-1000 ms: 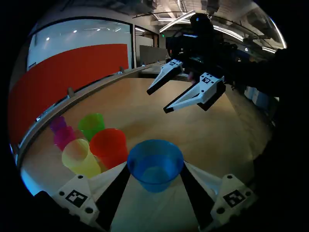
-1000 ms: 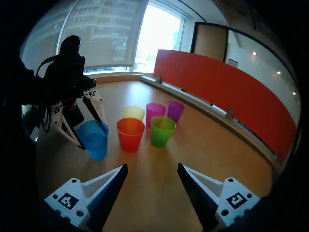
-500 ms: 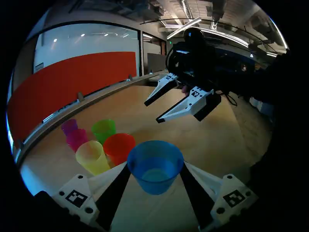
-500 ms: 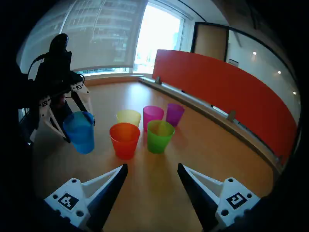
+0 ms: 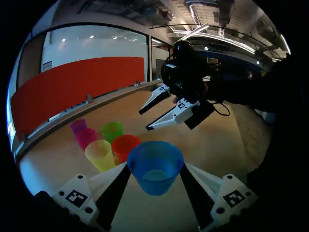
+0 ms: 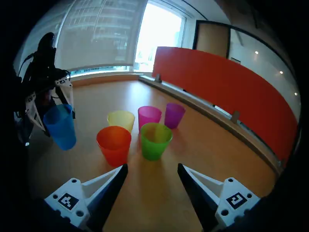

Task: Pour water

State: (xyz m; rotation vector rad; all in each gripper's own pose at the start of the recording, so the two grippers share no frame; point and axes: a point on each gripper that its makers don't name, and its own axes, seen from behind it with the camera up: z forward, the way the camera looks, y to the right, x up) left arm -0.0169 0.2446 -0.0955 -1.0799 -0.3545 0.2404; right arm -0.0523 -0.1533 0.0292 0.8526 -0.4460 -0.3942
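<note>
A blue cup is held between the two fingers of the left gripper, both fingers pressed against its sides. A little water is seen low inside the cup. From the right gripper view, this cup is found at the left, well apart from the other cups, tipped slightly. It appears to be raised off the wooden table, though this cannot be told for sure.

Five empty cups are grouped on the table, on the side toward the edge that runs along the red wall panel. The orange cup and the green cup are placed in front. The yellow cup, the pink cup and the purple cup are set just behind them.

The right gripper is held with its fingers spread wide and nothing between them, pointed at the group. A hand is seen on it from the left gripper view.
</note>
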